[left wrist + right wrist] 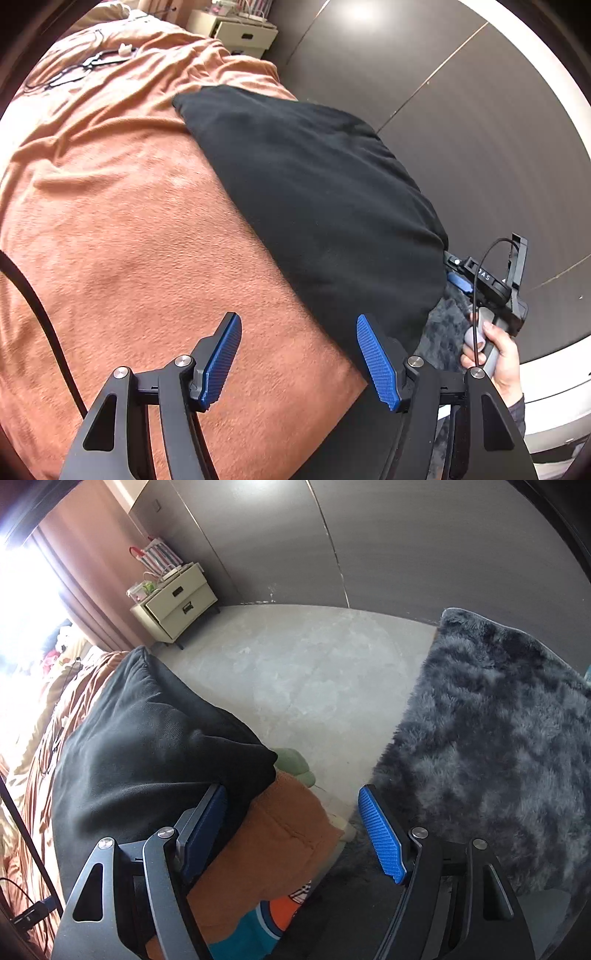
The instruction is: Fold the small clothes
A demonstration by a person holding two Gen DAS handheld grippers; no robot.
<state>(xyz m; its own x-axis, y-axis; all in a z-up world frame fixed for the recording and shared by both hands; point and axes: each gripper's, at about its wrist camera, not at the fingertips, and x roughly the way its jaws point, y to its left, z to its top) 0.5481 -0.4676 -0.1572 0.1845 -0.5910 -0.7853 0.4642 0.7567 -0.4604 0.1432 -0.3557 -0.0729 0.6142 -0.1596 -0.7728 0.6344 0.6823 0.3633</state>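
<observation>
Both grippers (299,360) (291,830) gape above black garment (314,192).

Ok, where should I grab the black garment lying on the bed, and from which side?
Probably take the black garment by its near corner at the bed edge, coming in from the floor side. There the cloth overhangs the orange blanket, so a finger could slip under it. Both the left hand-held gripper and the right hand-held gripper are open.

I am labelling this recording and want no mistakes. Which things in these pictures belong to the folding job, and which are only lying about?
For the job:
black garment
left gripper
right gripper
orange bed cover, the surface the garment lies on

Only lying about:
nightstand
striped bag
grey fluffy rug
black cable
</observation>
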